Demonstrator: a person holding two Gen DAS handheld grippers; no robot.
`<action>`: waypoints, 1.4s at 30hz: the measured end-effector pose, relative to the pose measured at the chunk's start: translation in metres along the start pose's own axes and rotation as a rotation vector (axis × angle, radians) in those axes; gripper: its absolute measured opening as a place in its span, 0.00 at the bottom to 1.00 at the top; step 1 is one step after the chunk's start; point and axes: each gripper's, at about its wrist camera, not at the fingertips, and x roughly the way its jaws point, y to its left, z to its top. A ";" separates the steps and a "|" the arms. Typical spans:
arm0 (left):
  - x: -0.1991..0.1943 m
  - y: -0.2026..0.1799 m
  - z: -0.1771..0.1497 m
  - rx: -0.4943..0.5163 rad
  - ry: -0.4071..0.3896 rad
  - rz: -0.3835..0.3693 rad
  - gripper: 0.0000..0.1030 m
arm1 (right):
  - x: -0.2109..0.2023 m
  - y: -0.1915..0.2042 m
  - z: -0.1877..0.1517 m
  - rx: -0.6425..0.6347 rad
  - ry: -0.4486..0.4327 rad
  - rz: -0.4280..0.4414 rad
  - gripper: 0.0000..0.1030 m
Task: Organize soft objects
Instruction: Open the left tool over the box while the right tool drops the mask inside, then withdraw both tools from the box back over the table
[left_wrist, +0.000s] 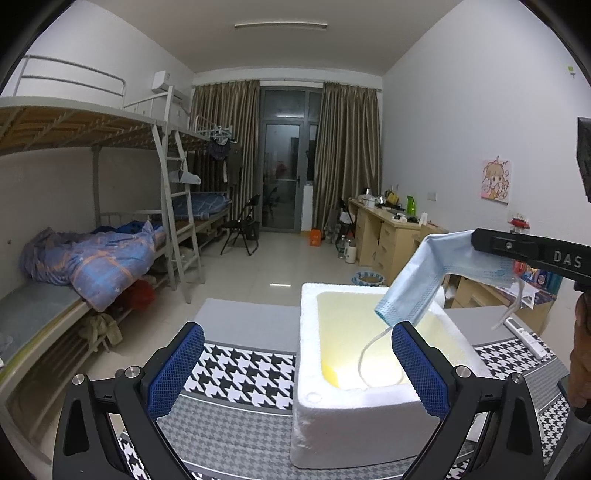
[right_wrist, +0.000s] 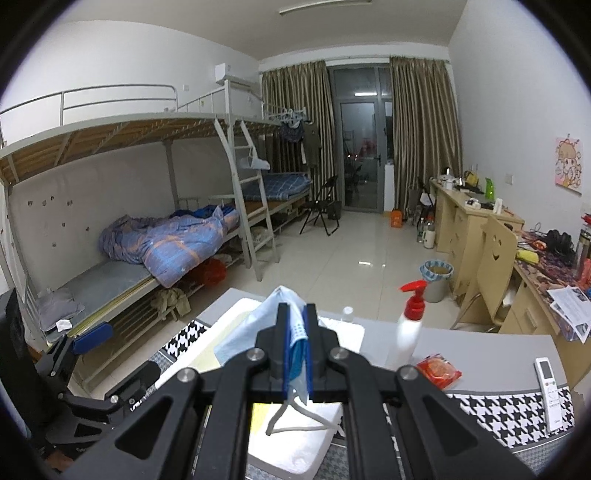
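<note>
Right wrist view: right gripper (right_wrist: 296, 325) clamps blue face mask (right_wrist: 258, 325) over foam box (left_wrist: 369, 417) for drop-in, left gripper (left_wrist: 295, 369) wide, empty, near box's front edge.

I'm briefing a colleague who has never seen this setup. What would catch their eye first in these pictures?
First, the light blue face mask pinched in the shut right gripper, hanging over the white foam box with an ear loop trailing inside. The box sits on a houndstooth cloth, and the left gripper stands open around the box's near left corner. Behind, a blue quilt lies heaped on the lower bunk at left.
</note>
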 end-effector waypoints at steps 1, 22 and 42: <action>0.000 -0.001 0.000 -0.001 0.001 0.002 0.99 | 0.002 0.001 -0.001 0.002 0.005 0.002 0.09; 0.004 0.012 -0.008 -0.019 0.026 -0.002 0.99 | 0.026 0.011 -0.015 0.008 0.096 0.002 0.70; -0.014 -0.004 -0.009 0.005 0.005 0.002 0.99 | 0.003 0.017 -0.017 -0.020 0.060 0.012 0.93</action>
